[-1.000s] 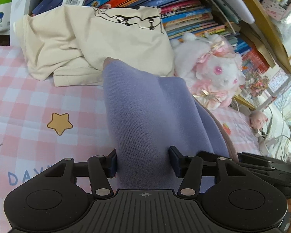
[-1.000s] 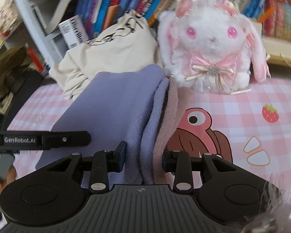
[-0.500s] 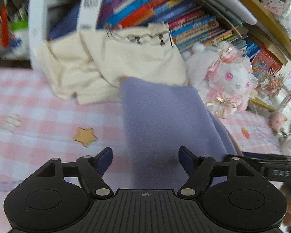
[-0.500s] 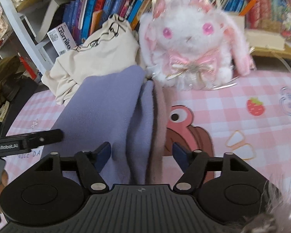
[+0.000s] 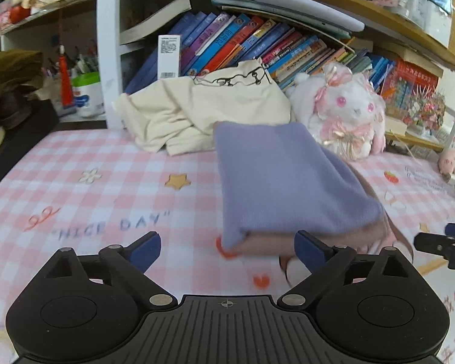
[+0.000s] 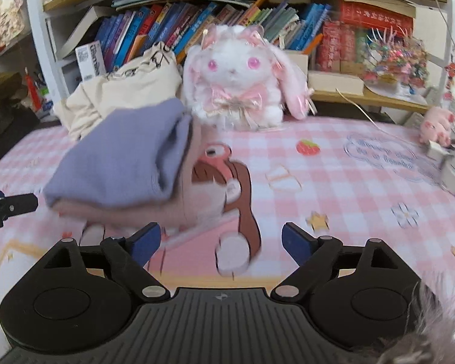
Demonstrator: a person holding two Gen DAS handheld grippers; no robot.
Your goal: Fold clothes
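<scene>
A folded lavender garment (image 5: pixel 285 182) with a pink underside lies flat on the pink checked tabletop (image 5: pixel 91 194). It also shows in the right wrist view (image 6: pixel 121 160), left of centre. My left gripper (image 5: pixel 227 250) is open and empty, just short of the garment's near edge. My right gripper (image 6: pixel 221 241) is open and empty, in front of and to the right of the garment. A crumpled cream garment (image 5: pixel 203 109) lies behind the lavender one against the books; it also shows in the right wrist view (image 6: pixel 127 91).
A white and pink plush rabbit (image 6: pixel 236 82) sits at the back beside the folded garment. Bookshelves full of books (image 5: pixel 257 42) stand behind the table. A small pink plush pig (image 6: pixel 436 124) and small boxes (image 6: pixel 452 163) sit at the right edge.
Both grippers opened and let go of the lavender garment, then pulled back toward me. The garment now lies folded on the table.
</scene>
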